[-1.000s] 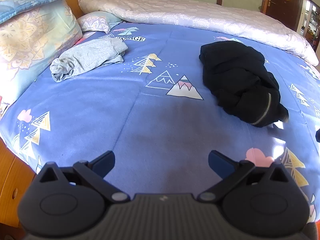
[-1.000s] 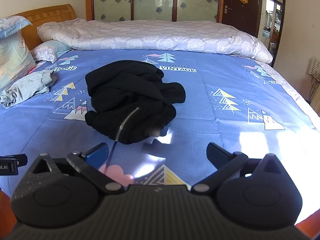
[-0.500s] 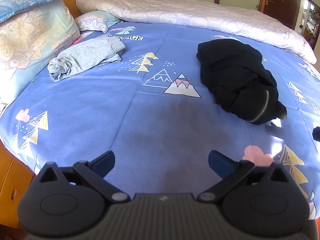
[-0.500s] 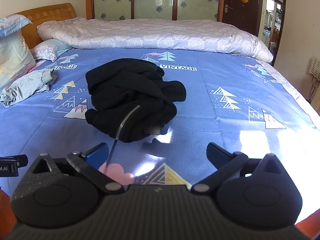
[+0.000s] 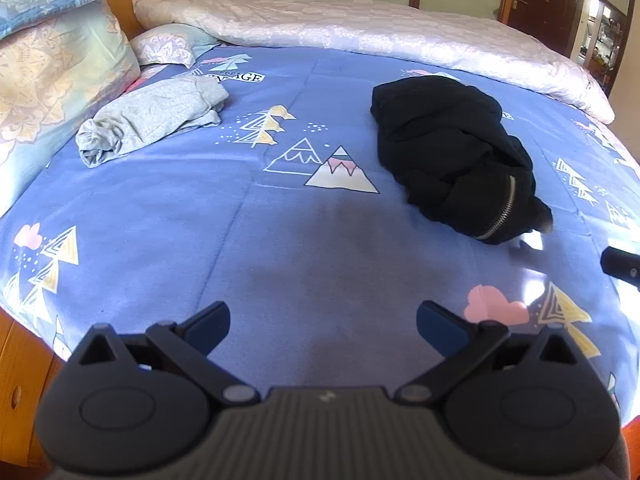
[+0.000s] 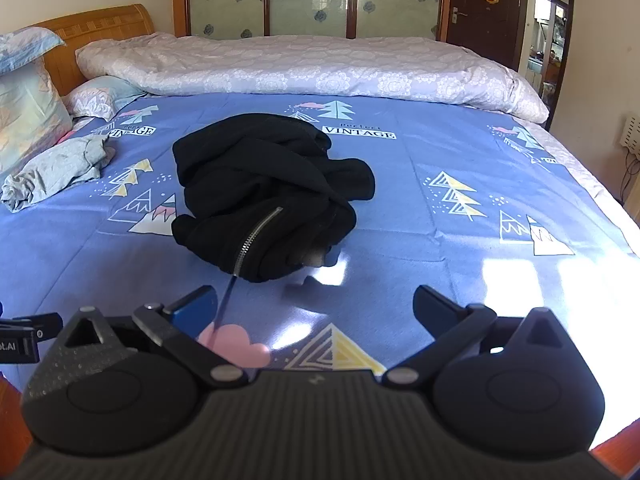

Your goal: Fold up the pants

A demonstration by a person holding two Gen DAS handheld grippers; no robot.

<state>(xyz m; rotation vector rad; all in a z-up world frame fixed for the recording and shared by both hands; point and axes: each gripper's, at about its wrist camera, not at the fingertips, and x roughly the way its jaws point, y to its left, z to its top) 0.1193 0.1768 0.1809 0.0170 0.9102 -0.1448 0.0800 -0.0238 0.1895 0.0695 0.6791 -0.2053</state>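
Black plastic fills the foot of both views: the left gripper (image 5: 323, 322) and the right gripper (image 6: 314, 304) each hover over the near edge of the bed with jaws spread wide and nothing between them. Over the last second little has changed. The left view has crept slightly closer to the bed and turned a touch toward the dark bundle, while the right view has barely shifted at all, so I judge this to be the approach, with no cloth yet touched.

Just past the right gripper lies the blue printed sheet (image 6: 460, 248), bright with a patch of sunlight, and on it, near the middle of the bed, the black pants (image 6: 264, 200) sit in a crumpled heap with a silver zipper (image 6: 258, 238) running toward the camera. From the left view the same heap (image 5: 452, 152) is ahead and to the right. The folds are too dark to tell waistband from legs, so where to take hold is uncertain.

Farther left, well apart from the heap, a grey garment (image 5: 148, 120) lies bunched near the pillows (image 5: 60, 72). Beyond all this a pale quilt (image 6: 312, 68) is rolled along the far side of the bed.

Folding has not begun; the heap must first be spread flat.
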